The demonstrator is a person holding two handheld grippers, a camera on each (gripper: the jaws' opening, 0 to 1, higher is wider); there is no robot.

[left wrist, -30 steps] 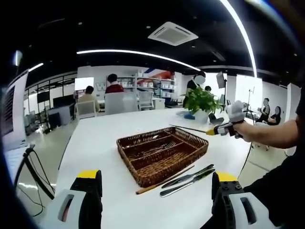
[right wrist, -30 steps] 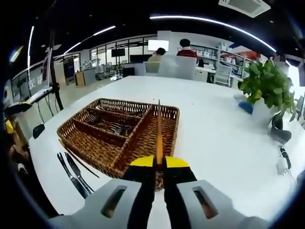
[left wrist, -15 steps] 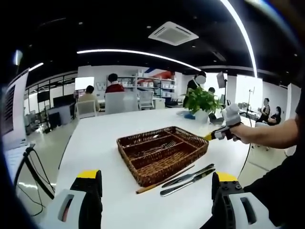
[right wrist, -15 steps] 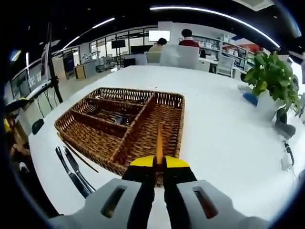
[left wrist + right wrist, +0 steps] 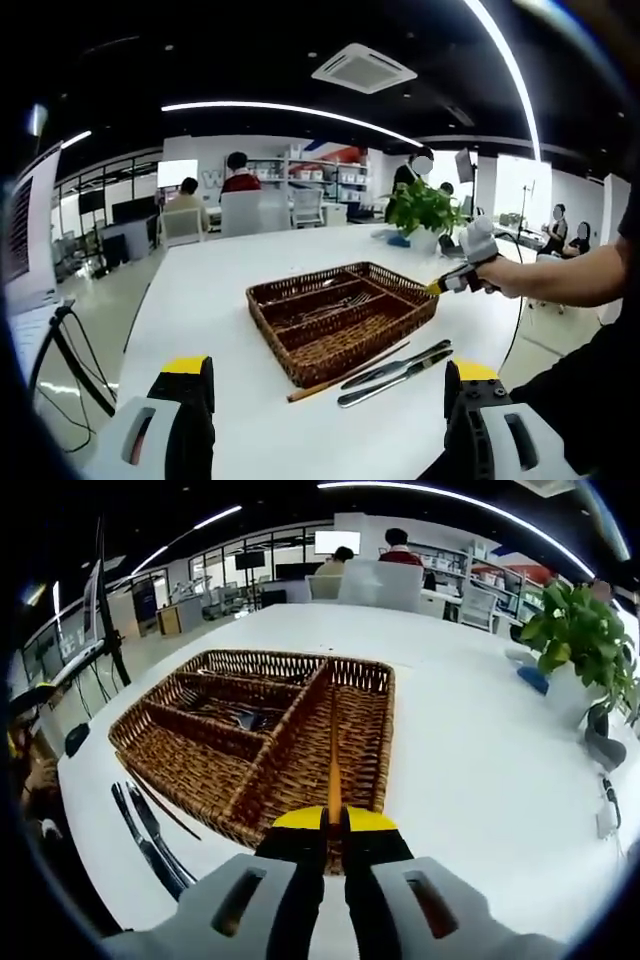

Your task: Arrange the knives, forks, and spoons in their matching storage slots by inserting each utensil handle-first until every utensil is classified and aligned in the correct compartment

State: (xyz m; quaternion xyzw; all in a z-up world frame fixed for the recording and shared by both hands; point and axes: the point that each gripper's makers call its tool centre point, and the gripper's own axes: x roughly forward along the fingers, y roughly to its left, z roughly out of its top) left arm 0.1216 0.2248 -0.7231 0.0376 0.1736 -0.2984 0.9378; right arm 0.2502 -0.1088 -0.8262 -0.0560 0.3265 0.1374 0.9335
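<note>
Brown woven wicker basket (image 5: pixel 300 770) on a white table (image 5: pixel 470 770). Silver knives (image 5: pixel 395 372) lie at its near edge. Yellow-tipped black gripper (image 5: pixel 335 820) jaws pinch an orange-brown stick (image 5: pixel 333 750).

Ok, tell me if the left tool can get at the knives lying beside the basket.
Probably yes. The left tool is open and holding nothing, and the knives lie on bare table just ahead of it, outside the basket, with nothing between.
</note>
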